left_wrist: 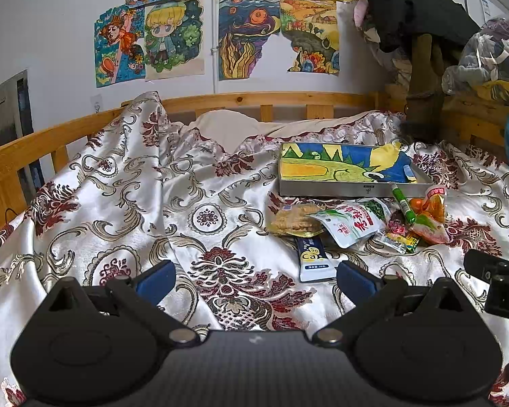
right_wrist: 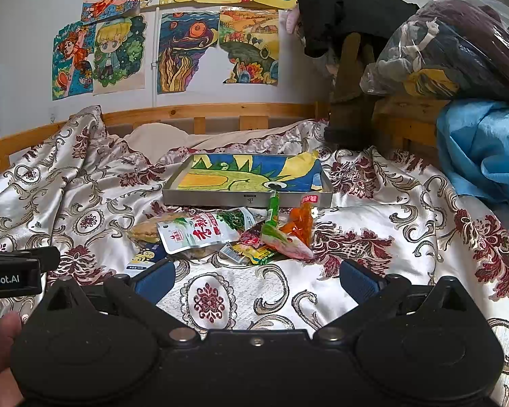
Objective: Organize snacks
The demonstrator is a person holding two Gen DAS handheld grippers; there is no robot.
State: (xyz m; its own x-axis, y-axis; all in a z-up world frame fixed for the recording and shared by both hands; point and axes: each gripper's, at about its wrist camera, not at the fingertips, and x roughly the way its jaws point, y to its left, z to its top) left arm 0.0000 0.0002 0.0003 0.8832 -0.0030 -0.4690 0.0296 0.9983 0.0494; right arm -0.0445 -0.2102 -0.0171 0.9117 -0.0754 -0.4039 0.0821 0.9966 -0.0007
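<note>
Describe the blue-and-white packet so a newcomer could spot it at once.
Find the shallow grey tray on the bedspread; a snack pile lies before it. At the pile's near edge lies the blue-and-white packet, flat, the only one with a dark blue top and yellow circle.

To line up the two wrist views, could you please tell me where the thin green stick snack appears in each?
Left wrist view: the green stick snack lies right of centre, leaning on the front rim of the shallow tray.
Right wrist view: the same stick sits near centre, upright against that tray.
Shared landmark: the tray's dinosaur drawing.
</note>
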